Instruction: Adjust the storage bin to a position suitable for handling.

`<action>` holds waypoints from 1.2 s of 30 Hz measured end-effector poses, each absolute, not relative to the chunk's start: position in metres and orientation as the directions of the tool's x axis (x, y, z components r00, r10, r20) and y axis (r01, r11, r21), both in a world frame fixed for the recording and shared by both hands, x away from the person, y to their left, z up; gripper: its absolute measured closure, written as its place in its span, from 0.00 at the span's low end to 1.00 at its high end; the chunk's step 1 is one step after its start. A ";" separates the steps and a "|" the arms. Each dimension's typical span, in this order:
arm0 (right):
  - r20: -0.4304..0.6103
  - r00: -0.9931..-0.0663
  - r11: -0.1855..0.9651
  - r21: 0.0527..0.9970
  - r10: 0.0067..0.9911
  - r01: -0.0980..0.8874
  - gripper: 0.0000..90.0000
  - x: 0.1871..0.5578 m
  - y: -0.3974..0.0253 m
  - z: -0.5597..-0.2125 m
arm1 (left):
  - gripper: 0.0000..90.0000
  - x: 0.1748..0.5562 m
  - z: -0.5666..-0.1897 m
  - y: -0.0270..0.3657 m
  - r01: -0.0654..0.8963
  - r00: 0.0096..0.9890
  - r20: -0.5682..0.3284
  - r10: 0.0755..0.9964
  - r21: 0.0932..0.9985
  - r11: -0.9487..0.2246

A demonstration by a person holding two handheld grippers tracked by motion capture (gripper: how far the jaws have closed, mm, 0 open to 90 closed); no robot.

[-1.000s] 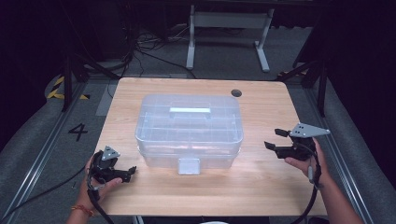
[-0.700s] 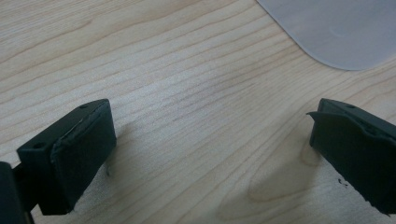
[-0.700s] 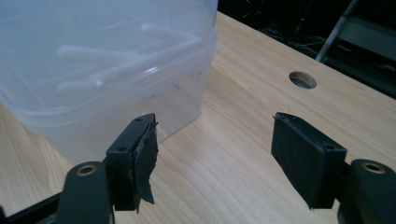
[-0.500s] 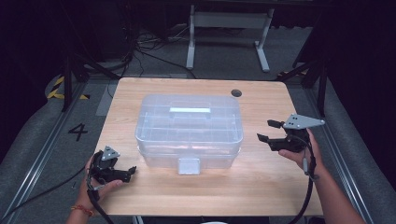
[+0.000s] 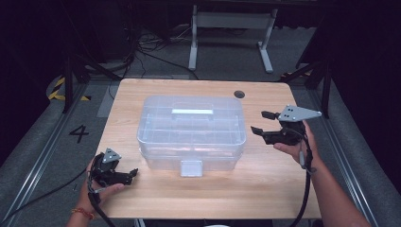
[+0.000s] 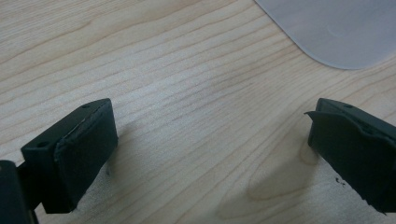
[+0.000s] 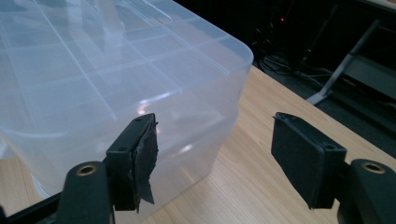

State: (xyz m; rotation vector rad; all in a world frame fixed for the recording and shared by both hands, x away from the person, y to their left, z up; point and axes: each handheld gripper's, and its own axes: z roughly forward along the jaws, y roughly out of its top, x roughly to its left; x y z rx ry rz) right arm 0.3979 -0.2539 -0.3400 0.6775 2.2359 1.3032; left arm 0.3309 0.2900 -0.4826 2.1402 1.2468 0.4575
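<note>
The left tool [image 5: 126, 174] rests low on the tabletop [image 5: 265, 189], jaws wide apart and empty. The clear plastic box [image 5: 191, 130] sits closed between both tools. The right tool [image 5: 259, 122], wide open, empty, hovers just beside the box's end: an approach; next, probably grip that end.

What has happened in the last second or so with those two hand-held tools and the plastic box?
The right tool moved up and inward toward the clear plastic storage box, jaws open, not touching it. Nothing was grasped or released. The left tool stayed low at the near left, open, and the box stayed closed on the wooden table.
</note>
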 end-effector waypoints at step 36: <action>-0.194 -0.845 0.502 0.859 0.498 0.099 0.37 0.412 -0.181 -0.321 | 0.02 0.331 -0.483 0.290 0.654 0.493 -0.005 0.870 0.663 -0.366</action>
